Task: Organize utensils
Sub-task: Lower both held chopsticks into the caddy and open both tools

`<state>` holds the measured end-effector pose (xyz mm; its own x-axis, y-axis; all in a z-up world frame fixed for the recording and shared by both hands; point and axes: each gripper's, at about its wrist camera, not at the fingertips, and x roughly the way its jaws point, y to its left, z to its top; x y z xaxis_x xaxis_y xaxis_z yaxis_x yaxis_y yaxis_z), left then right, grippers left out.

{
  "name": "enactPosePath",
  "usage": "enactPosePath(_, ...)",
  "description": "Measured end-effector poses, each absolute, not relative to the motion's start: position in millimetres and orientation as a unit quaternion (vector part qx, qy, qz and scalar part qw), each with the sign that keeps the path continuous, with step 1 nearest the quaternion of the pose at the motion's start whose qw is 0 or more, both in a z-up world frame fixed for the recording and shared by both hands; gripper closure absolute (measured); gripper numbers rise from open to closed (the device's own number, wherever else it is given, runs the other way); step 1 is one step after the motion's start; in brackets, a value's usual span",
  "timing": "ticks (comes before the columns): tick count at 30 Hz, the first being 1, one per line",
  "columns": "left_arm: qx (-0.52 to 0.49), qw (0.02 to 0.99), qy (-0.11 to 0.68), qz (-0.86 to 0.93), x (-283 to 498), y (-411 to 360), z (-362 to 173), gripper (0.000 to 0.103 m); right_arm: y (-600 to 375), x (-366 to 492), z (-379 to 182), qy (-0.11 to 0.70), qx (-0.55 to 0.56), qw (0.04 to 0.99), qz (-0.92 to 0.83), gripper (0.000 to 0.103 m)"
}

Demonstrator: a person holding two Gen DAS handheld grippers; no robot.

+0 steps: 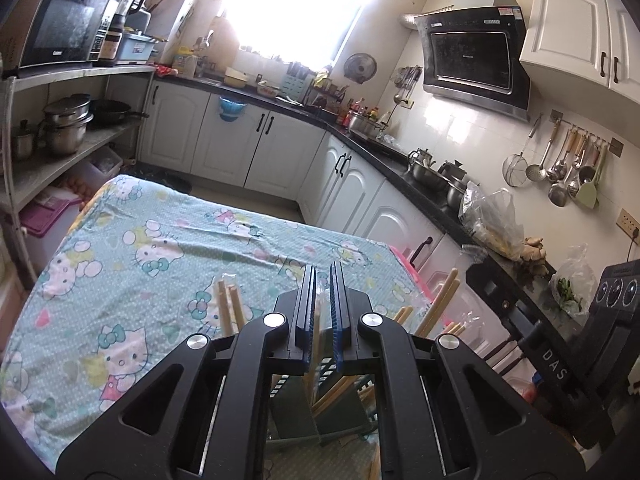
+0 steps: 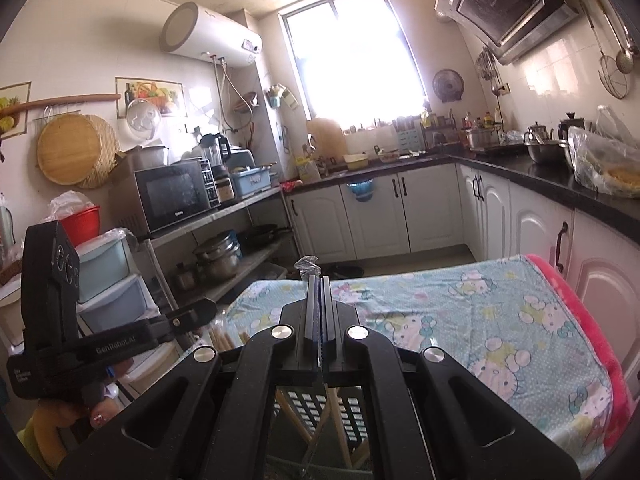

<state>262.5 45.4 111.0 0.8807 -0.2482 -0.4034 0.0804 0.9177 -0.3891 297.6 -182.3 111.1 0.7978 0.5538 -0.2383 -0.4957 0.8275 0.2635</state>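
My left gripper (image 1: 323, 276) stands above a dark slotted utensil holder (image 1: 292, 396) at the near edge of the table; its fingers are nearly closed around a thin utensil that stands in the holder. Several wooden chopsticks (image 1: 230, 308) stick up from the holder on both sides of the gripper. My right gripper (image 2: 319, 280) is shut on a thin utensil wrapped in clear plastic (image 2: 308, 266), whose tip pokes out above the fingers. Its shaft runs down into the same holder (image 2: 316, 408). The left gripper's body (image 2: 56, 320) shows at the left of the right wrist view.
The table is covered by a pale green Hello Kitty cloth (image 1: 160, 248), with a pink blanket edge (image 2: 592, 340) on its right side. White cabinets under a black counter (image 1: 420, 184) run behind. A shelf rack with pots and a microwave (image 1: 60, 24) stands at the left.
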Motion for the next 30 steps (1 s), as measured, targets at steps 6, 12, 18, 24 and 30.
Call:
enactPosePath(6, -0.19, 0.95, 0.236, -0.079, 261.7, 52.6, 103.9, 0.099, -188.8, 296.1, 99.1, 0.172, 0.104, 0.942, 0.268, 0.102)
enactPosePath(12, -0.194, 0.948, 0.24, -0.074, 257.2, 56.2, 99.1, 0.099, -200.5, 292.5, 91.2, 0.19, 0.124, 0.942, 0.248, 0.102)
enactPosePath(18, -0.201, 0.946, 0.246, -0.072, 251.1, 58.8, 93.3, 0.099, -216.5, 284.4, 84.3, 0.2, 0.141, 0.944, 0.223, 0.102)
enactPosePath(24, -0.208, 0.944, 0.247, -0.07, 242.4, 62.1, 90.0, 0.094, -227.5, 275.2, 81.4, 0.207, 0.147, 0.944, 0.209, 0.099)
enactPosePath(30, -0.21, 0.942, 0.251, -0.068, 234.4, 63.5, 86.6, 0.093, -233.3, 268.1, 75.1, 0.217, 0.152, 0.943, 0.203, 0.089)
